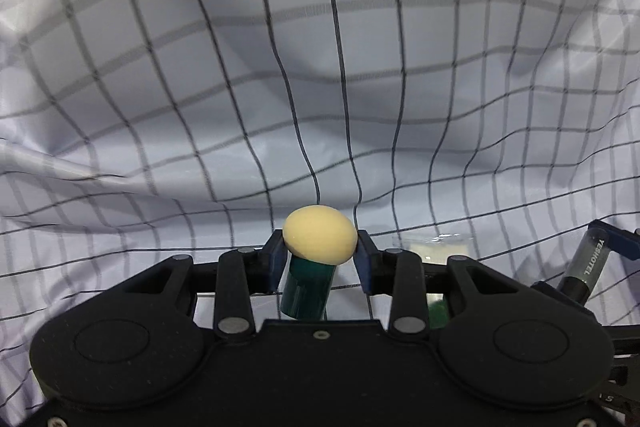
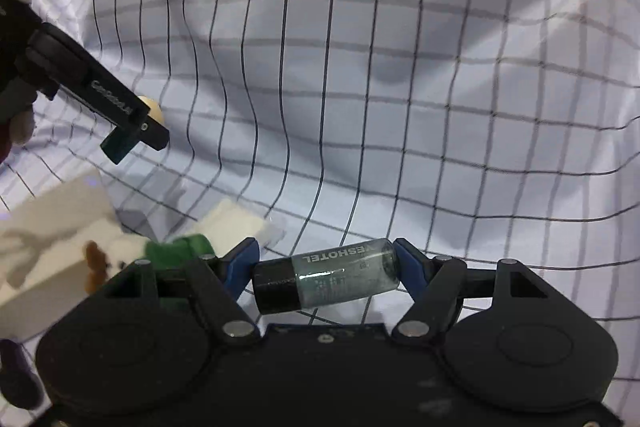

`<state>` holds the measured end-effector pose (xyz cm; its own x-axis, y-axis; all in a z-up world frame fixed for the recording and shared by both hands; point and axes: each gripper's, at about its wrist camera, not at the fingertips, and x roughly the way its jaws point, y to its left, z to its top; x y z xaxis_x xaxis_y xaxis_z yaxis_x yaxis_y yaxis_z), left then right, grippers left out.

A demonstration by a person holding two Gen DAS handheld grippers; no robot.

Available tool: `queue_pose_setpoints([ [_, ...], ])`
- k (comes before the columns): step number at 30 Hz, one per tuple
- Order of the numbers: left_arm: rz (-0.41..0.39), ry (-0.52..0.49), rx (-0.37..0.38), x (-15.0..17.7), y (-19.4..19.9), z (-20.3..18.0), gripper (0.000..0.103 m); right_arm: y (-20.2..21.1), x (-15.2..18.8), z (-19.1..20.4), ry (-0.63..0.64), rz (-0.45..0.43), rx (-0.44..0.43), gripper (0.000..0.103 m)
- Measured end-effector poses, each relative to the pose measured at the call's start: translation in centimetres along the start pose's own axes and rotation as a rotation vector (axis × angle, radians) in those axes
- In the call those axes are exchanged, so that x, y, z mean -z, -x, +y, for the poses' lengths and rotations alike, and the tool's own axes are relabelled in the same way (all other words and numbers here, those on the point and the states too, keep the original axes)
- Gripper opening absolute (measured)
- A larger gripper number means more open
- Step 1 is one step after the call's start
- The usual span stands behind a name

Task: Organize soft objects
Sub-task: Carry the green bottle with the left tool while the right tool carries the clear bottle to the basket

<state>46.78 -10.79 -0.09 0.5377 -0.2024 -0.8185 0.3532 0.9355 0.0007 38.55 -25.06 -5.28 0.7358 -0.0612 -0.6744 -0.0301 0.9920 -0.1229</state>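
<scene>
- Checked white cloth with dark grid lines fills the background of both wrist views, rumpled into soft folds and covering the surface.
- Our left gripper has its jaws clamped on a pale yellow egg-shaped sponge that sits on a dark green stem; the blue pads press on both sides of the yellow head.
- In the right wrist view, the same left gripper shows at the upper left, raised above the cloth, with the yellow head peeking out beside its tip.
- Our right gripper has its jaws clamped on a small clear bottle with a black cap, lying crosswise between the blue pads; mirrored lettering runs along it.
- Low at the left of the right wrist view, close beside the gripper, lie a white block, a green soft thing and a white box; a small brown and white plush is blurred there.
- We judge the step in hand to be carrying: both items are gripped and clear of the cloth, each waiting for a place.
- We cannot see any bin or tray, so where these go is unknown.
- Next, we would need to bring each gripper over its spot, lower it near the cloth, and part the jaws gently, keeping the sponge from rolling and the bottle from tipping.
</scene>
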Motion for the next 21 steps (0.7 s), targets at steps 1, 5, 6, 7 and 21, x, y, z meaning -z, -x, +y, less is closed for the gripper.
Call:
queue_pose_setpoints([
  [1, -0.014, 0.003, -0.004, 0.3, 1.1, 0.0, 0.036, 0.8, 0.0, 0.1, -0.007, -0.012, 0.006, 0.072],
  [5, -0.063, 0.015, -0.007, 1.6, 5.9, 0.4, 0.036, 5.0, 0.1, 0.7, -0.032, -0.064, 0.016, 0.072],
  [6, -0.075, 0.017, -0.006, 2.2, 7.2, 0.5, 0.036, 5.9, 0.1, 1.0, -0.032, -0.075, 0.017, 0.072],
  [7, -0.086, 0.018, -0.007, 2.1, 8.1, 0.8, 0.036, 7.2, 0.3, 1.2, -0.031, -0.091, 0.016, 0.072],
  [21, -0.236, -0.032, 0.023, 12.8, 23.0, -2.0, 0.037, 25.7, 6.2, 4.1, -0.108, -0.274, -0.056, 0.072],
])
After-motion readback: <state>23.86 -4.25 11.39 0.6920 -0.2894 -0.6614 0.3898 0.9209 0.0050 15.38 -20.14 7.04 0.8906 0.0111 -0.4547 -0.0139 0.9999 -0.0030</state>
